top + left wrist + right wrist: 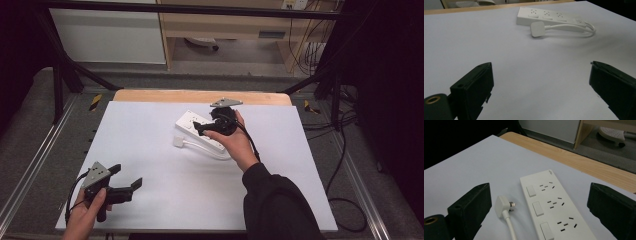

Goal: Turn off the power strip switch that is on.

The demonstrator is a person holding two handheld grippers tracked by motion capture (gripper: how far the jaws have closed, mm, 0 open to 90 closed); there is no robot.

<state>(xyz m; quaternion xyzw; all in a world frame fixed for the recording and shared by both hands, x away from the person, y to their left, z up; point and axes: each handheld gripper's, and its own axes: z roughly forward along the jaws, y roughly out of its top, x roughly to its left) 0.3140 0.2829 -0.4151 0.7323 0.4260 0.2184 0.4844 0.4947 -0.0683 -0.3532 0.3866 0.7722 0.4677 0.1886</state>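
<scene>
Just below and ahead of the right gripper [204, 129], a white plastic power strip with three sockets and three rocker switches [551, 206] lies flat on the pale lavender table sheet [165, 165]. The right gripper's jaws stand wide apart with nothing pressed between them; in the right gripper view the strip lies in the gap between the two black jaws, lower down and clear of both. The strip's white flat plug [503, 206] lies on the sheet just beside the strip's switch side, nearer the left-hand jaw in that view, its prongs turned toward the strip and its white cable [510, 227] running back toward the camera. In the high view the right hand [235, 142] holds this gripper above the strip, jaws pointing toward the far left.

The left gripper [125, 182] sits at the near left part of the sheet, held in the left hand [85, 212], well apart from the strip. Its jaws are spread wide too, with bare sheet between them. In the left gripper view the power strip [549, 17] lies far ahead, the plug [537, 28] on its near side and the cable looping round at the strip's right end.
</scene>
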